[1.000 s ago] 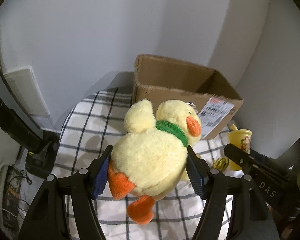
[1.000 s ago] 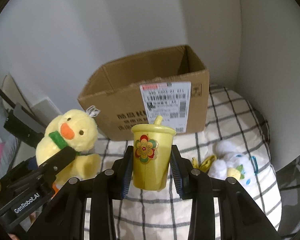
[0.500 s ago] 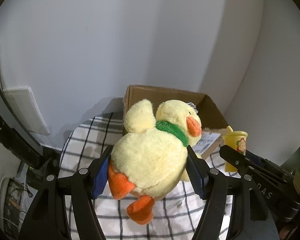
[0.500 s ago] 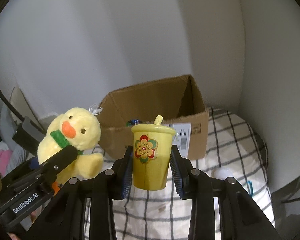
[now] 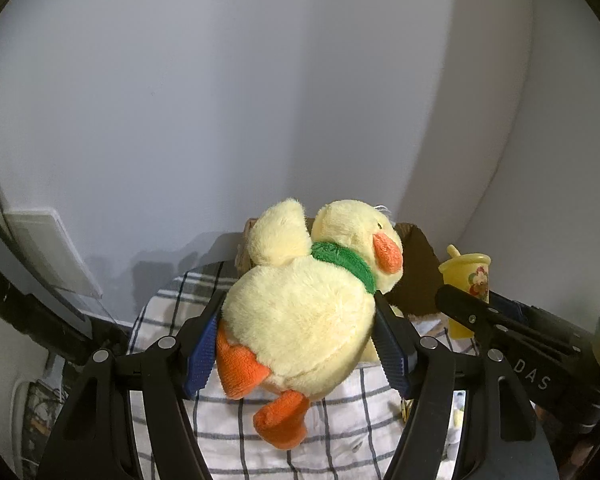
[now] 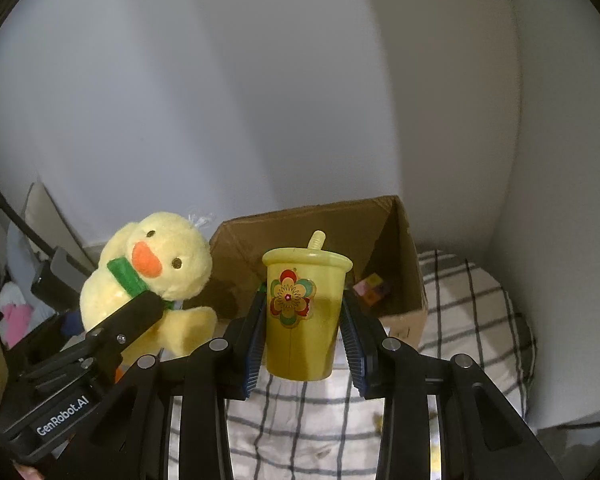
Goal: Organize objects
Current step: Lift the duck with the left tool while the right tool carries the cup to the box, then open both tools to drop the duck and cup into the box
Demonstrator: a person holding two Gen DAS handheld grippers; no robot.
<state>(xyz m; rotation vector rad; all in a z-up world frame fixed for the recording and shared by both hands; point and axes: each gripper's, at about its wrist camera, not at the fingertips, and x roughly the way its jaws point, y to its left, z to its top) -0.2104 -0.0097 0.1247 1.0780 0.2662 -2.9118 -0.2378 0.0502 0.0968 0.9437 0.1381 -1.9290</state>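
My left gripper (image 5: 298, 344) is shut on a yellow plush duck (image 5: 300, 312) with a green scarf and orange beak and feet, held in the air in front of an open cardboard box (image 6: 384, 240). My right gripper (image 6: 304, 344) is shut on a yellow toy cup (image 6: 302, 312) with a flower print and a straw, also raised before the box. The duck (image 6: 152, 272) and the left gripper show at the left of the right wrist view. The cup (image 5: 466, 280) shows at the right of the left wrist view. Small coloured blocks (image 6: 374, 286) lie inside the box.
The box stands on a white checked cloth (image 6: 468, 304) against a white wall corner (image 5: 300, 80). Clutter with pink and white fabric (image 6: 14, 312) lies at the far left. A black stand (image 5: 28, 296) rises at the left of the left wrist view.
Both grippers have risen with their loads and moved closer to the box. The box now sits lower in both views and its inside is visible.
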